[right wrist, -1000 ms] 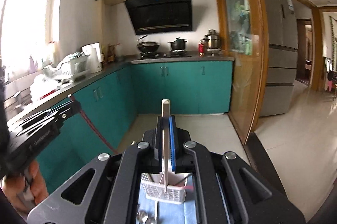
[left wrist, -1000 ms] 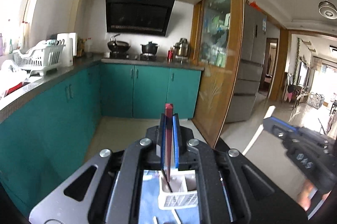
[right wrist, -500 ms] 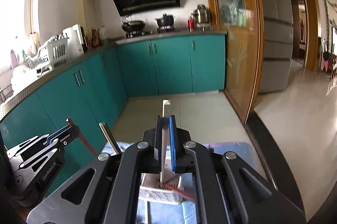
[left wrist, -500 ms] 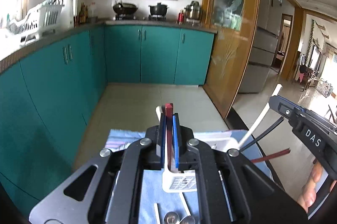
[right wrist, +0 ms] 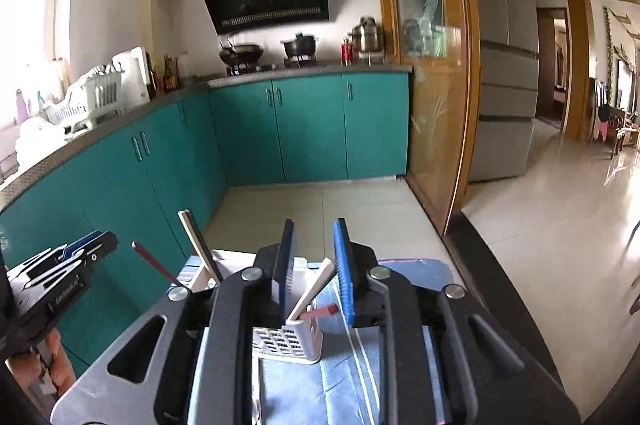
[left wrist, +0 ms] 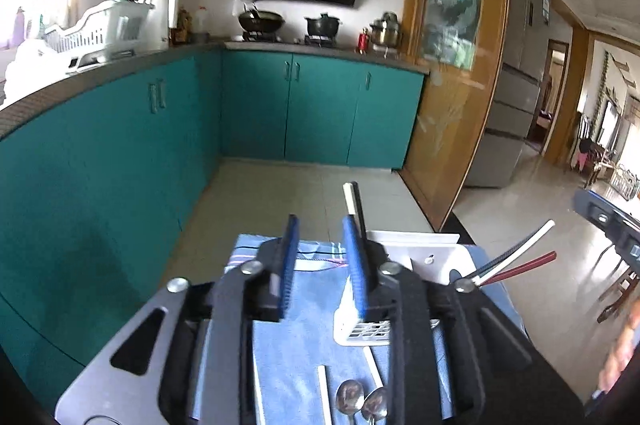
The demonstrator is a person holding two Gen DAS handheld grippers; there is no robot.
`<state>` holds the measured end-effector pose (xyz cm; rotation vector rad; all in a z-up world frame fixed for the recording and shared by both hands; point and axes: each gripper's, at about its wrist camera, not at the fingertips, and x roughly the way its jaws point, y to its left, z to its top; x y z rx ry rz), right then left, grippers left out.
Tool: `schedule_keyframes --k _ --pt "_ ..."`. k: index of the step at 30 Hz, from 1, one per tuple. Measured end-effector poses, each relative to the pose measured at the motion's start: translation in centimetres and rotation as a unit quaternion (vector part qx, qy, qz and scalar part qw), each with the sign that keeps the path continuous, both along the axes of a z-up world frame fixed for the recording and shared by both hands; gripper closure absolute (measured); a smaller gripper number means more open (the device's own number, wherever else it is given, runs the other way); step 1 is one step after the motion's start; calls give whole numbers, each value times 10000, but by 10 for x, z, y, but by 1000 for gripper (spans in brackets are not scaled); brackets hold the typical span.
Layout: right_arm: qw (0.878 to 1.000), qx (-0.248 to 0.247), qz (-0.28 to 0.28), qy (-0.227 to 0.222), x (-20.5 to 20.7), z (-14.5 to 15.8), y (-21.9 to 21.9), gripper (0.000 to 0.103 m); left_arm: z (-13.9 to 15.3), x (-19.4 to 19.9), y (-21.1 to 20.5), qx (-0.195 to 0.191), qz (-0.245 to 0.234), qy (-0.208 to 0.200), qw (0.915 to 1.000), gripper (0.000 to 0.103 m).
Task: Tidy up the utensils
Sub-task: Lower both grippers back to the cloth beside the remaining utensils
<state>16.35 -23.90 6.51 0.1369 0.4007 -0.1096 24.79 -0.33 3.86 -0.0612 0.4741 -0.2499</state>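
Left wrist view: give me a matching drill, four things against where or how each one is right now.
Things:
1. spoons
2. red chopstick
3. wok
4. left gripper

States:
a. on the stove
b. open, holding nothing
c. lying flat on the blue cloth
d. leaning out of the white holder

Pairs: 1-c, 2-d, 3-a, 4-b
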Motion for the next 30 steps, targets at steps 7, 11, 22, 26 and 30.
schedule_keyframes --k 7,11,22,26,30 --pt "9981 357 365 339 -69 -35 4 81 -37 -34 44 196 347 646 9971 59" --pt "9830 330 678 1672 -40 -123 31 81 -99 -30 48 281 262 1577 9867 59" --pt "9335 246 1037 3424 14 -242 80 82 -187 -25 7 646 -273 2786 9578 59" --pt "9330 231 954 3461 13 -242 78 96 -197 -29 -1 709 -361 2855 9551 59" --pt "9315 572 956 3462 9 -243 65 96 -203 -28 -8 778 -416 2910 9526 59"
